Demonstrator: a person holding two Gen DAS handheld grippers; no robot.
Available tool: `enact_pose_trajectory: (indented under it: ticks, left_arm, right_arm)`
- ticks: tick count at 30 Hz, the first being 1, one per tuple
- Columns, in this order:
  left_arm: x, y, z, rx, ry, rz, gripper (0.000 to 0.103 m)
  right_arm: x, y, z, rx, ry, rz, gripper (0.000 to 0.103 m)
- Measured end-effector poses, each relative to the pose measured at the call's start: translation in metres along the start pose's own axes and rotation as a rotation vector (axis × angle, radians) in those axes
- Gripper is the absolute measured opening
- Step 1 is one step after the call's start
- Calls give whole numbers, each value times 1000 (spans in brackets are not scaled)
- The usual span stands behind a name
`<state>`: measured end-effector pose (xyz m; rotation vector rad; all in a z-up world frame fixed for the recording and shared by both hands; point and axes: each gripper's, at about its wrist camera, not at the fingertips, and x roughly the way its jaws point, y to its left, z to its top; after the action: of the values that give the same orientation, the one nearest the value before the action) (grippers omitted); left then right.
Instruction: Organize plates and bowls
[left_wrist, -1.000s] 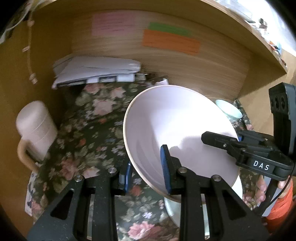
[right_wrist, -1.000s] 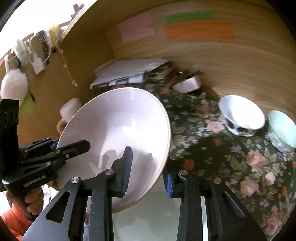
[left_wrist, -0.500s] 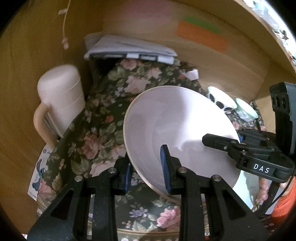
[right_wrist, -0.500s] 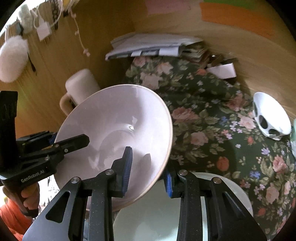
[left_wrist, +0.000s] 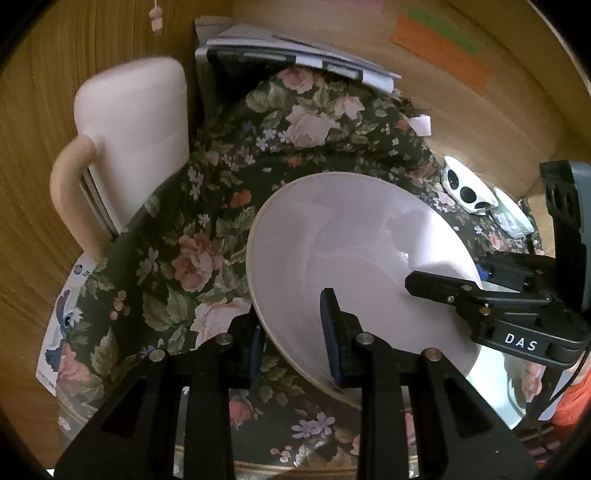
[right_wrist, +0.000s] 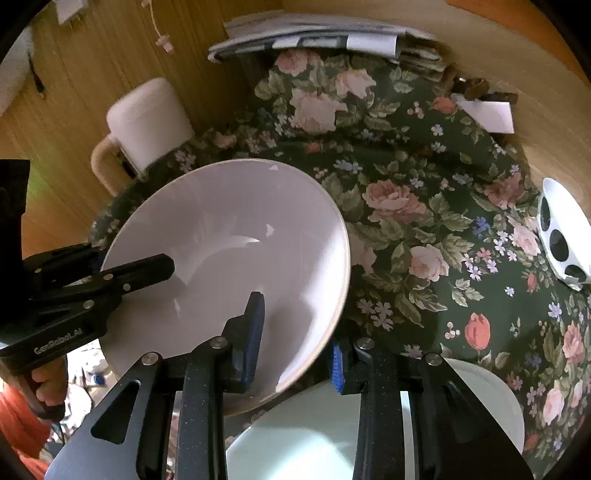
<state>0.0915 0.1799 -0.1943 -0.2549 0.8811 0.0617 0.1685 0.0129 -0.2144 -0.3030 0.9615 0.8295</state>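
Note:
A large white bowl (left_wrist: 354, 251) (right_wrist: 236, 266) is held tilted above the floral tablecloth between both grippers. My left gripper (left_wrist: 293, 343) is shut on its left rim, one pad inside and one outside. My right gripper (right_wrist: 297, 332) is shut on its right rim the same way; it also shows in the left wrist view (left_wrist: 480, 299). A pale plate (right_wrist: 325, 432) lies under the bowl near the table's front edge. A white bowl with black dots (right_wrist: 561, 236) (left_wrist: 467, 192) sits at the right, with a pale green bowl (left_wrist: 511, 218) beside it.
A white lidded jug with a beige handle (left_wrist: 129, 147) (right_wrist: 144, 125) stands at the left against the wooden wall. A stack of papers (left_wrist: 295, 55) lies at the back. The floral cloth (right_wrist: 424, 184) covers the table. A printed card (left_wrist: 62, 314) lies at the left edge.
Both grippers have carried the bowl downward toward the table and tilted the views down. The jug and cloth appear closer. The grips on the bowl are unchanged.

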Motion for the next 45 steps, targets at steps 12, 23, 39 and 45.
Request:
enact_pose_trajectory:
  ticks: [12, 23, 39, 45]
  left_arm:
    - [6, 0, -2, 10, 2, 3, 28]
    - [-16, -1, 10, 6, -53, 60, 45]
    - [-20, -87, 62, 145, -152, -16, 63]
    - [2, -121, 84, 185, -143, -59, 64]
  right_arm:
    - [8, -3, 3, 1, 11, 8, 30]
    - [-53, -23, 1, 47, -134, -15, 43]
    - [-120, -111, -15, 208, -270, -175, 45]
    - [-130, -152, -24, 278, -269, -244, 45]
